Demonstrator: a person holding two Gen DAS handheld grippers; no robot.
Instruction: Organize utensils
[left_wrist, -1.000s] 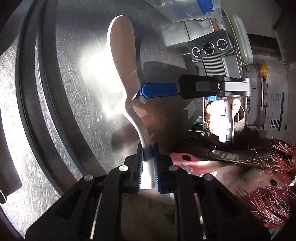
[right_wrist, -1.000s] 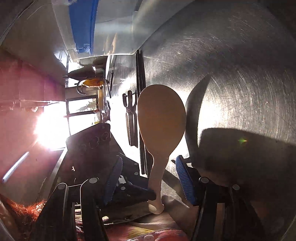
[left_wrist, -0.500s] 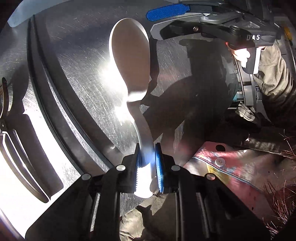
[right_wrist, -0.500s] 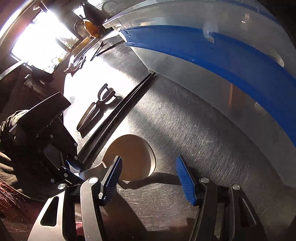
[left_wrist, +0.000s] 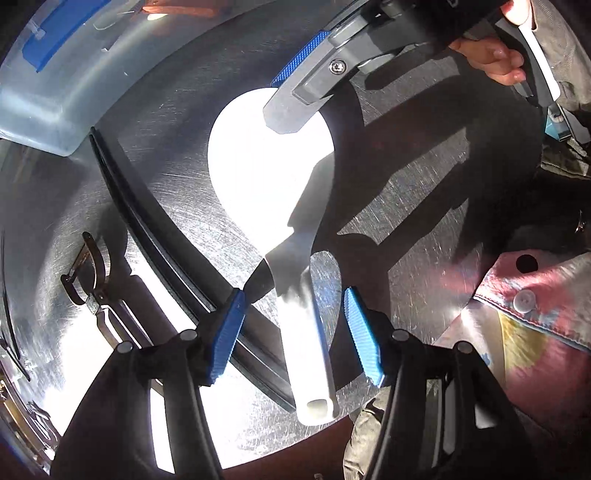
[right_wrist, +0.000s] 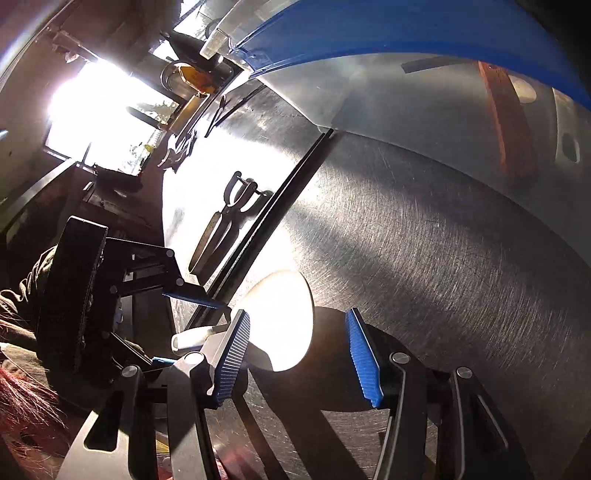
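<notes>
A: Left wrist view: left tongs (left_wrist: 293, 334) now spread; half a second ago they pinched the white rice paddle (left_wrist: 273, 206), which now lies loose at the surface's (left_wrist: 406, 177) near edge.

B: Right tongs (right_wrist: 297, 354) spread, empty, over its blade. Released short of the blue-lidded bin (right_wrist: 424, 74) at the far edge.

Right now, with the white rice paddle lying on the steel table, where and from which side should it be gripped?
Grip the rice paddle by its narrow handle, coming from the handle end, where the open left gripper already straddles it. The handle is slim and straight, while the blade is wide and lies flat on the steel table, so the fingers would probably not span it.
</notes>
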